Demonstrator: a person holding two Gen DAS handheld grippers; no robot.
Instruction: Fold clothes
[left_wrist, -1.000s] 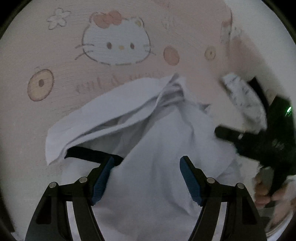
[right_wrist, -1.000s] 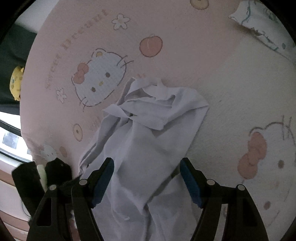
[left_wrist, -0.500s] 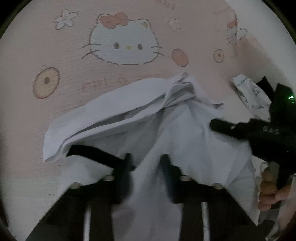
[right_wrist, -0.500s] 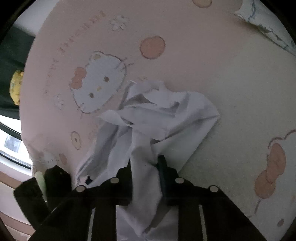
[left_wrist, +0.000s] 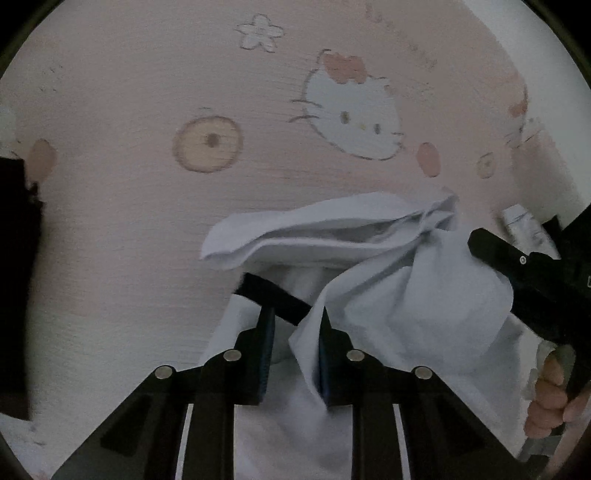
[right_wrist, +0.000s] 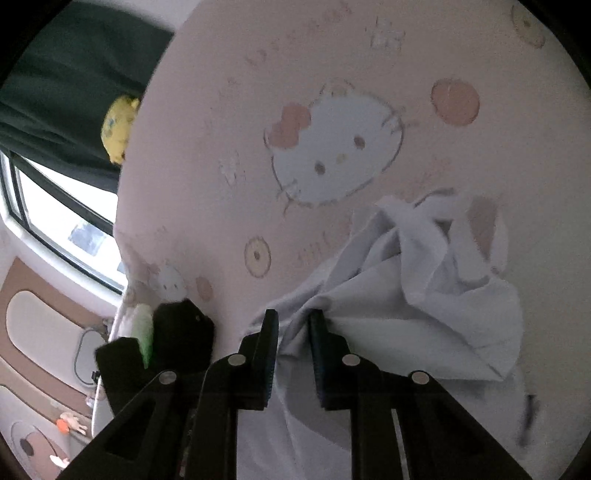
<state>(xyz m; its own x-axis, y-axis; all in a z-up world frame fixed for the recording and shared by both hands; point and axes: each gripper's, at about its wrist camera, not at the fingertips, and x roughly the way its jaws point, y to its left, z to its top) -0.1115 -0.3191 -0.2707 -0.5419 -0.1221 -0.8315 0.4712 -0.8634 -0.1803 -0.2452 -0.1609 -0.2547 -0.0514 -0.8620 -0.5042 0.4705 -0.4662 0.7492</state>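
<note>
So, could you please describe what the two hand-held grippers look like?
Each hand-held gripper, left and right, is matte black, with two angular fingers, blue pads on their inner faces and silver round pivot screws. No cables, markings or sleeves show.

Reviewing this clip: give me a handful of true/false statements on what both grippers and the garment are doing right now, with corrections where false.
1. The left gripper is closed on the white garment. True; its jaws have just been closing, with cloth pinched between them.
2. The right gripper hangs open above the cloth. False: it is closed on a bunched fold of the white garment, its jaws having just been closing.
3. The garment lies on a pink cartoon-cat bedsheet. True.
4. The garment is already folded into a neat rectangle. False: it is crumpled and bunched.
5. A yellow plush toy sits on top of the garment. False: it is off at the sheet's far edge, apart from the garment.
</note>
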